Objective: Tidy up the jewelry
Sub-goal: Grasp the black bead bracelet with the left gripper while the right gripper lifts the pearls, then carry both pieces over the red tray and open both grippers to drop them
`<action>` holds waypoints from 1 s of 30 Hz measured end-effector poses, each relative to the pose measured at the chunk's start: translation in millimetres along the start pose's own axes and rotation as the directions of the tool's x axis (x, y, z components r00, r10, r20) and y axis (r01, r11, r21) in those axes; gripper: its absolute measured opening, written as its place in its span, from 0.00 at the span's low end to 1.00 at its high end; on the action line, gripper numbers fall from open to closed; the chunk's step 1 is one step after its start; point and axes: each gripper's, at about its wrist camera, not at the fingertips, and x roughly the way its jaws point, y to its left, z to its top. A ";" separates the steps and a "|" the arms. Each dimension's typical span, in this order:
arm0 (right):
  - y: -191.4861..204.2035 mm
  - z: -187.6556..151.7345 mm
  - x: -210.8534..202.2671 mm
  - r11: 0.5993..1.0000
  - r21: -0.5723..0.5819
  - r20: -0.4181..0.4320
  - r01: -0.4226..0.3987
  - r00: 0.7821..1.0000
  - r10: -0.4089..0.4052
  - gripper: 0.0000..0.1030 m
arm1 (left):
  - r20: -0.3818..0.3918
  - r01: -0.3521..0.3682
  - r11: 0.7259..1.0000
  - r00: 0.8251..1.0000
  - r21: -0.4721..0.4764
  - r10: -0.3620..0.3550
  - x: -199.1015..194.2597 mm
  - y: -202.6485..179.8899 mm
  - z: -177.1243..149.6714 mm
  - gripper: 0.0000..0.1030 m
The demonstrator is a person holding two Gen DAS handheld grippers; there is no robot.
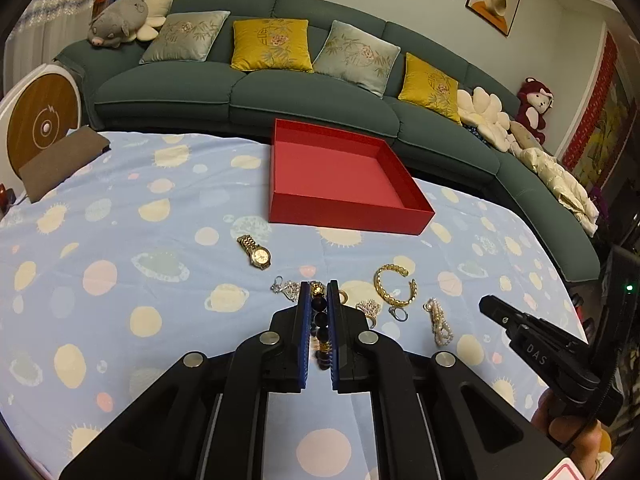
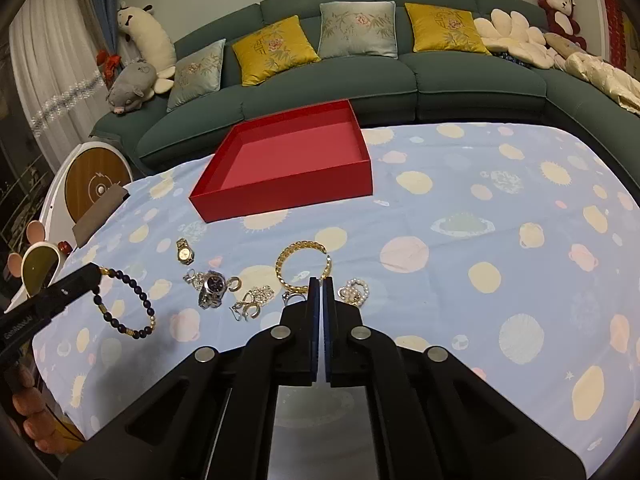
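Observation:
My left gripper [image 1: 319, 286] is shut on a dark bead bracelet [image 1: 321, 322] with gold beads and holds it above the cloth; the bracelet hangs from it in the right wrist view [image 2: 128, 304]. My right gripper [image 2: 321, 280] is shut and empty, low over the jewelry. An empty red box [image 1: 340, 216] [image 2: 280, 196] stands further back. On the cloth lie a gold watch [image 1: 256, 252] [image 2: 185, 251], a gold cuff bangle [image 1: 394, 288] [image 2: 302, 264], a pearl piece [image 1: 439, 322] [image 2: 354, 292], a silver watch [image 2: 212, 288] and small silver pieces [image 2: 252, 300].
The table carries a blue cloth with pale planets [image 2: 480, 240]. A green sofa [image 1: 280, 92] with cushions and plush toys runs behind it. A brown pad [image 1: 60, 160] lies at the table's far left corner by a round white device [image 1: 40, 120].

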 end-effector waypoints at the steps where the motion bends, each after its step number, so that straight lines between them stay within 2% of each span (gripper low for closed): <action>1: -3.7 -1.6 4.7 1.000 0.014 -0.020 0.002 1.000 -0.001 0.21 | 0.001 0.003 1.000 1.000 -0.003 -0.003 -0.7 0.6 1.0 0.05; 3: -10.7 -7.4 14.2 0.999 0.038 -0.041 0.017 0.999 -0.015 0.32 | -0.003 0.009 1.000 1.000 -0.007 -0.009 -0.4 0.9 0.8 0.05; 9: -13.2 -22.0 50.6 0.997 0.004 -0.120 0.072 0.990 -0.071 0.32 | -0.033 0.012 1.000 0.999 0.000 -0.012 5.6 1.7 -5.7 0.05; 14: -6.6 -20.1 62.9 0.998 -0.019 -0.113 0.067 0.991 -0.068 0.32 | -0.034 0.003 1.000 0.999 0.006 -0.002 6.3 3.5 -7.3 0.05; 16: -4.1 -19.4 67.4 0.997 -0.029 -0.118 0.070 0.990 -0.073 0.28 | -0.040 0.003 1.000 0.999 0.007 -0.003 8.0 4.2 -8.0 0.05; 17: -4.0 -19.7 70.5 0.997 -0.028 -0.125 0.071 0.989 -0.074 0.24 | -0.043 0.002 1.000 0.999 0.007 -0.002 9.0 4.8 -8.2 0.05; 18: -4.4 -20.4 73.2 0.997 -0.025 -0.133 0.076 0.988 -0.079 0.14 | -0.045 0.002 1.000 0.999 0.007 -0.002 9.9 5.2 -8.2 0.05; 19: -5.2 -21.2 75.2 0.997 -0.018 -0.140 0.075 0.987 -0.076 0.11 | -0.047 0.002 1.000 0.999 0.006 -0.001 10.5 5.8 -8.1 0.05; 24: -2.8 -15.9 61.7 0.998 -0.002 -0.100 0.056 0.993 -0.056 0.11 | -0.040 0.004 1.000 0.999 -0.005 -0.004 9.4 7.8 -3.8 0.05; 28: 4.9 2.2 31.7 1.000 0.003 -0.036 -0.006 0.999 0.006 0.11 | -0.022 0.008 1.000 1.000 0.006 -0.008 7.5 2.0 9.2 0.05; 30: 10.5 18.8 17.3 0.999 -0.004 -0.015 -0.049 0.999 0.049 0.11 | -0.029 0.032 0.999 0.999 0.011 -0.032 10.2 -2.6 22.7 0.05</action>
